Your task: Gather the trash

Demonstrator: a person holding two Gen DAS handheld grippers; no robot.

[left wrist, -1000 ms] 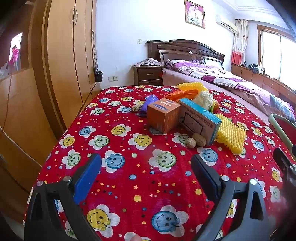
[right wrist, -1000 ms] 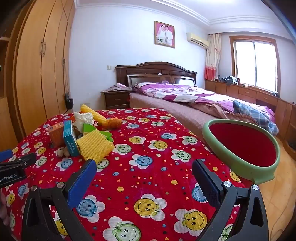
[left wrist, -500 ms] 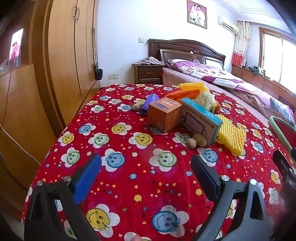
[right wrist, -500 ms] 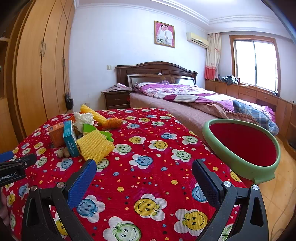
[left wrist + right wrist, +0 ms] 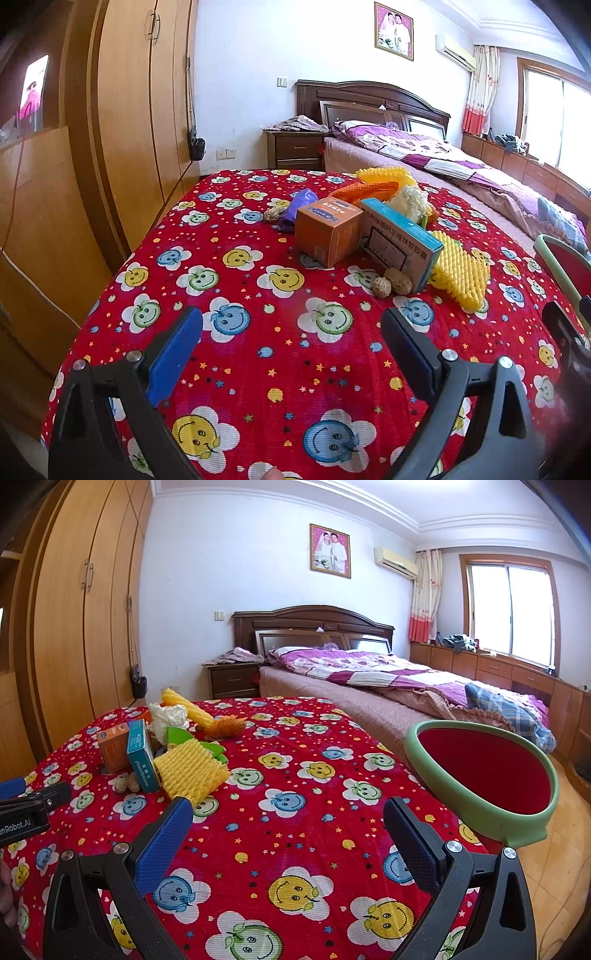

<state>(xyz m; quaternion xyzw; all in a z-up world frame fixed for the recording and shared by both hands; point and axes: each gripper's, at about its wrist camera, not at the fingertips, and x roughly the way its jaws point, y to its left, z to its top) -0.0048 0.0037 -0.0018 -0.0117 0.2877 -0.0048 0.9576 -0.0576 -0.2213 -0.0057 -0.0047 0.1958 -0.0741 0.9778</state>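
Observation:
A pile of trash lies on the red smiley-face tablecloth: an orange box, a teal box, two walnuts, yellow foam netting, a purple wrapper and crumpled white paper. The pile also shows at the left in the right wrist view, with the teal box and yellow netting. My left gripper is open and empty, short of the pile. My right gripper is open and empty over the cloth. A green-rimmed red bin stands at the table's right edge.
A wooden wardrobe stands left of the table. A bed with purple bedding and a nightstand lie beyond. The left gripper's body shows at the left edge of the right wrist view.
The left wrist view has crept slightly forward toward the pile. The right gripper has barely moved. Both stay open.

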